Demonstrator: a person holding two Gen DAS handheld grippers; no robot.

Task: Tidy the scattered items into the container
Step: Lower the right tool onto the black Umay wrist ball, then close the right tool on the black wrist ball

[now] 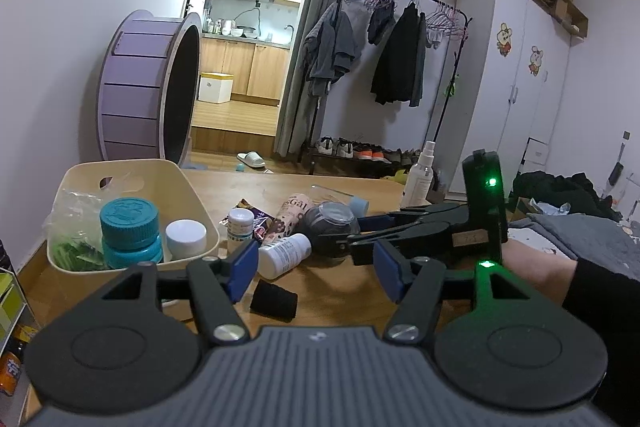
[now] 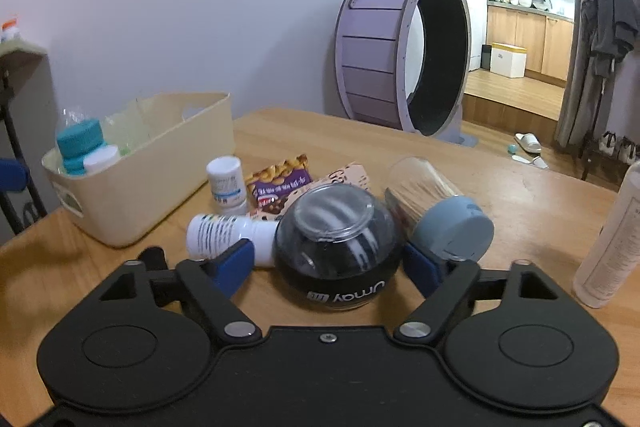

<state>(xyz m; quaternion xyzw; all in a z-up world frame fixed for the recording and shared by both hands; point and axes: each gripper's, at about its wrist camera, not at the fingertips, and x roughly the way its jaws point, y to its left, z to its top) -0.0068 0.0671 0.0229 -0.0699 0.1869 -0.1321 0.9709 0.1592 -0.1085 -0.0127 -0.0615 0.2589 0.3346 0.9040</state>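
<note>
Both grippers are black with blue fingers point(image 2: 234, 261), silver screws, green lights; the person's sleeve point(image 1: 600, 307) is black.

1. Container point(image 2: 160, 183): cream.
2. Jar point(image 1: 130, 231) inside, 9 o'clock end: teal, ribbed cap.
3. Ball point(image 2: 338, 247): black, clear dome, white lettering.
4. Snack packet point(image 2: 278, 187): purple, peanut print.
5. Table point(image 2: 520, 195): light wood grain.
6. Wheel point(image 2: 400, 47): lilac slats.

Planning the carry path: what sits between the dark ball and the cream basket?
In the right wrist view, a lying white bottle, an upright white bottle and a snack packet lie between ball and basket.
</note>
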